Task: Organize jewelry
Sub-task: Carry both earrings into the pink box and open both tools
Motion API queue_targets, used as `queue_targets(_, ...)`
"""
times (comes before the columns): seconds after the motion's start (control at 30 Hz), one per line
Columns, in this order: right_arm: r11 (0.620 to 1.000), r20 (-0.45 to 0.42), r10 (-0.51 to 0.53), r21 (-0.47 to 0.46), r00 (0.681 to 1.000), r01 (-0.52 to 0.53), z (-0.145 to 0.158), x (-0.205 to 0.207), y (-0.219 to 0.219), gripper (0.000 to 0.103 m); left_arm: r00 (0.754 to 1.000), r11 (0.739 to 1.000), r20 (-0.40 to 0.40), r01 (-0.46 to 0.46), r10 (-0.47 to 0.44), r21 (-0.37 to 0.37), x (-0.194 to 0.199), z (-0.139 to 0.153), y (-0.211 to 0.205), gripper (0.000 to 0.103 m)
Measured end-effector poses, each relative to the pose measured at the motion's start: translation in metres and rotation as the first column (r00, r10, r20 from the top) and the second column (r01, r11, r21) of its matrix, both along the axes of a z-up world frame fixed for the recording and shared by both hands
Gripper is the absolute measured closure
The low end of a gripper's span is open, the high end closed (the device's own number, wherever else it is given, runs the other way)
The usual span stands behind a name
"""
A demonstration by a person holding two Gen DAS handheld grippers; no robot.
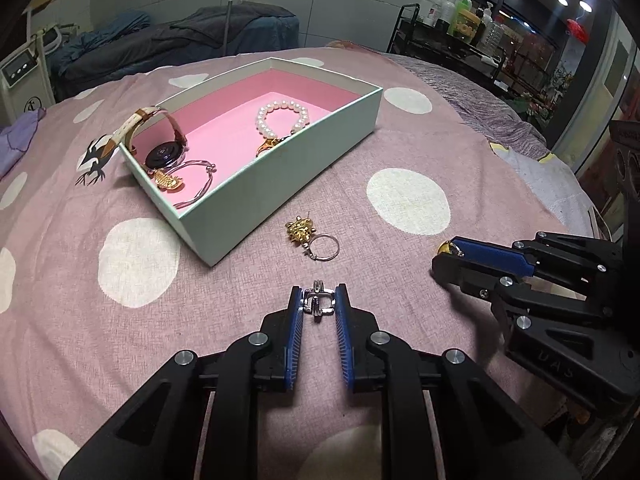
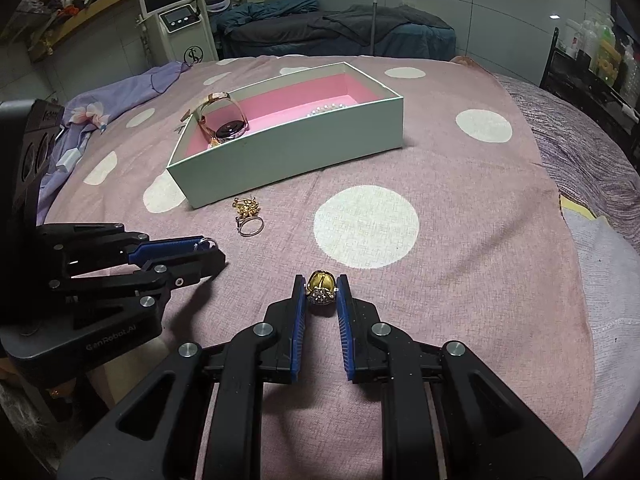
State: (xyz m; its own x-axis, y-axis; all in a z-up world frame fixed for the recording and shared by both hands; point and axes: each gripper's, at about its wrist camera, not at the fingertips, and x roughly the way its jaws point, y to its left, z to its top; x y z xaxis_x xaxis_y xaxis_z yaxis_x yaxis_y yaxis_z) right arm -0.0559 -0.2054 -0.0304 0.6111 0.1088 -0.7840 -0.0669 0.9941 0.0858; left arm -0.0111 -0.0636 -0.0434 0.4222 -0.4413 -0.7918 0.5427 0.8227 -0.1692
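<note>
My left gripper [image 1: 318, 294] is shut on a silver ring [image 1: 318, 303], pinched between its blue pads just over the bedspread. My right gripper [image 2: 321, 282] is shut on a gold ring with small stones [image 2: 321, 290]; in the left wrist view it [image 1: 448, 254] sits to the right. A pale green box with pink lining [image 1: 256, 184] stands ahead, holding a watch [image 1: 160, 152], a pearl bracelet [image 1: 282, 120], a silver bangle [image 1: 196, 184] and a gold charm [image 1: 170, 182]. In front of the box lie a gold ornament [image 1: 300, 232] and a silver hoop [image 1: 324, 248].
The pink bedspread with white dots [image 1: 408, 200] covers the whole work surface. A dark lizard shape [image 1: 94, 160] lies left of the box. A purple cloth [image 2: 120, 96] is bunched at the far left, and a black cart with bottles [image 1: 452, 28] stands behind.
</note>
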Motion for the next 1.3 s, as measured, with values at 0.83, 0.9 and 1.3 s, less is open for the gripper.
queue_targets(0.83, 0.993, 0.086, 0.077, 0.079, 0.993, -0.084, 0.055, 0.087, 0.024, 0.087, 0.984, 0.992, 0.129, -0.122, 0.120, 0.011, 0.065, 0.058, 0.020, 0.087)
queue_targets(0.9, 0.993, 0.091, 0.072, 0.082, 0.993, -0.080, 0.058, 0.098, 0.023, 0.087, 0.984, 0.991, 0.129, -0.129, 0.125, 0.023, 0.073, 0.058, 0.017, 0.087)
queue_targets(1.3, 0.994, 0.033, 0.044, 0.103, 0.998, -0.048, 0.045, 0.149, 0.019, 0.087, 0.985, 0.987, 0.107, -0.143, 0.135, 0.072, 0.102, 0.046, 0.011, 0.087)
